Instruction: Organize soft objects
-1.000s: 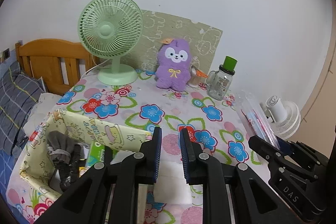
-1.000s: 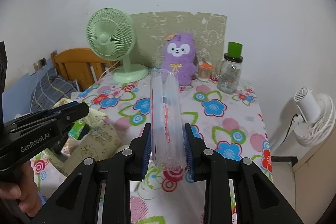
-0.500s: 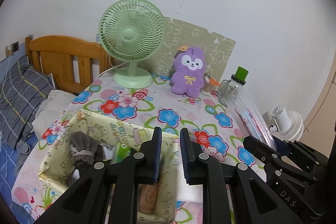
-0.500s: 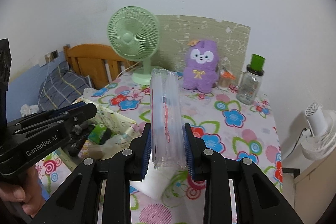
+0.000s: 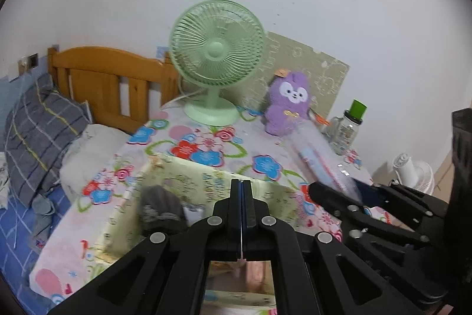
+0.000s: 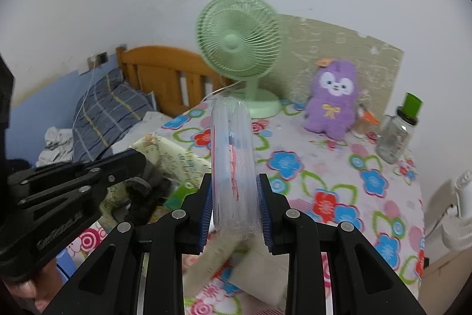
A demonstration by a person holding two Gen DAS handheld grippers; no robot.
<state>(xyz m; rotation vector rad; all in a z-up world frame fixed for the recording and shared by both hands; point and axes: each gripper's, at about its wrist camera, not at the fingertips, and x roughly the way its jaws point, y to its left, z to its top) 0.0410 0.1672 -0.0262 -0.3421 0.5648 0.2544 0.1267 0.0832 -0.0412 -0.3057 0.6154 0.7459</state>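
Right gripper (image 6: 236, 202) clamps clear pack (image 6: 233, 161), raised beside bin (image 5: 188, 182). Left gripper (image 5: 242, 197) fingers pressed together, empty, over bin. Sock (image 5: 160, 207) already inside; pack, plush (image 5: 287, 104) on bench (image 5: 206, 143) left.

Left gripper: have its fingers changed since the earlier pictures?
Yes. The left gripper had a gap between its fingers; now they meet, empty, over the yellow fabric bin.
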